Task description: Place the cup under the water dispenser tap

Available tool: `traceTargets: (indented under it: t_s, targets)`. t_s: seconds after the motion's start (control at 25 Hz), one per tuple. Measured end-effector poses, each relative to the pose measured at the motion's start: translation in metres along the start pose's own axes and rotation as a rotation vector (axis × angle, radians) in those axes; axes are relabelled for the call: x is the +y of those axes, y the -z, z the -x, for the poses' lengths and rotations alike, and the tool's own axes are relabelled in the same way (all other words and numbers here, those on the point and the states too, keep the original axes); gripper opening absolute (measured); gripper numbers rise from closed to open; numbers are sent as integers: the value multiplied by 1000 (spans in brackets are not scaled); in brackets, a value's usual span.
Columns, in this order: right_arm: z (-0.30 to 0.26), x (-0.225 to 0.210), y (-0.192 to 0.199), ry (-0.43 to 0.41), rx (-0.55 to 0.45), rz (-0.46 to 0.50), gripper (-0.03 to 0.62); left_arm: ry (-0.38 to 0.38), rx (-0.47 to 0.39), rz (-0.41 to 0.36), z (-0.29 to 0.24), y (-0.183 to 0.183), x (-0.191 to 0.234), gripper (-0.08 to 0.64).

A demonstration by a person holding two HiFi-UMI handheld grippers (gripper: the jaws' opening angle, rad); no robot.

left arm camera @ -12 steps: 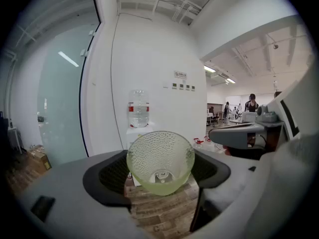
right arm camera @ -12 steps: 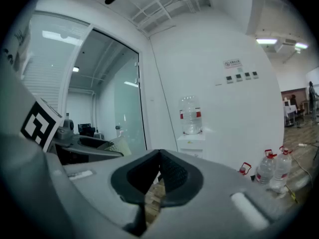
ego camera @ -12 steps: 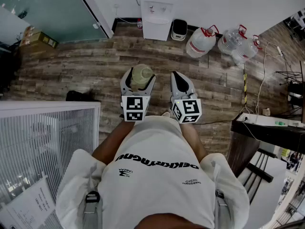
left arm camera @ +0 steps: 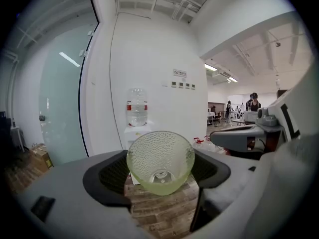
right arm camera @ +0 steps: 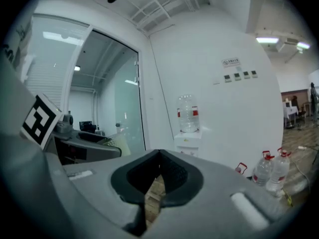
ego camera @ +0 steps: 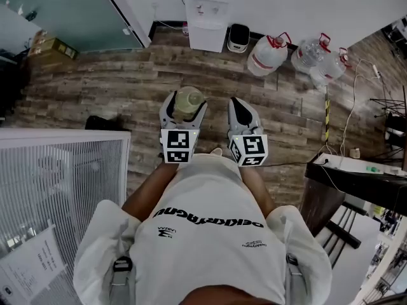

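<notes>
Two claws are pointing toward the water dispenser [ego camera: 208, 19] at twelve o'clock, well apart across the floor [ego camera: 127, 75], the left claw [ego camera: 184, 107] clamping the cup [left arm camera: 160, 161] upright and the right claw [right arm camera: 158, 176] riding shut and empty, so the carrier is probably needing a level, steady, centred approach.

No wording here reads cleanly. Your shirt [ego camera: 210, 246] carries one line of bold black lettering with two small logos beneath it, but I can't spell the letters with confidence. The cube [ego camera: 178, 146] on your left gripper [ego camera: 187, 100] and the cube [ego camera: 248, 150] on your right gripper [ego camera: 240, 101] show black-and-white square markers and no letters. On the wall [left arm camera: 159, 49], the sign plate [left arm camera: 180, 72] is too small to read. So is the red label band on the water dispenser [left arm camera: 135, 131] bottle [left arm camera: 136, 107]. The printed sheets [ego camera: 28, 262] at the head view's lower left are also illegible.
</notes>
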State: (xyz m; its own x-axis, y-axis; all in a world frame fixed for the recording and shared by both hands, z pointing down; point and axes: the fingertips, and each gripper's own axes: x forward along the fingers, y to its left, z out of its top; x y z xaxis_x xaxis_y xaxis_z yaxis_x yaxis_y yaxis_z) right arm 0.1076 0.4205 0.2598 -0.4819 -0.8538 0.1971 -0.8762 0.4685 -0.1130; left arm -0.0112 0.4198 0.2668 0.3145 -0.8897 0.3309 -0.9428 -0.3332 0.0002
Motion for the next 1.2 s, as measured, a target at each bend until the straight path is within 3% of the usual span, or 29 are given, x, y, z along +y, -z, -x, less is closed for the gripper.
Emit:
traceTargets:
  t_s: [0.36, 0.64, 0.92, 1.2]
  targets:
    - [4, -28, 15, -21, -6, -17, -2, -39, 30, 1, -12, 10, -20, 371]
    - [-19, -50, 17, 0, 14, -32, -2, -25, 71, 9, -42, 17, -14, 371]
    - [-82, -71, 9, 13, 43, 8, -2, -14, 73, 78, -107, 7, 27, 371]
    - [-190, -79, -20, 17, 54, 15, -2, 36, 61, 47, -192, -20, 88, 371]
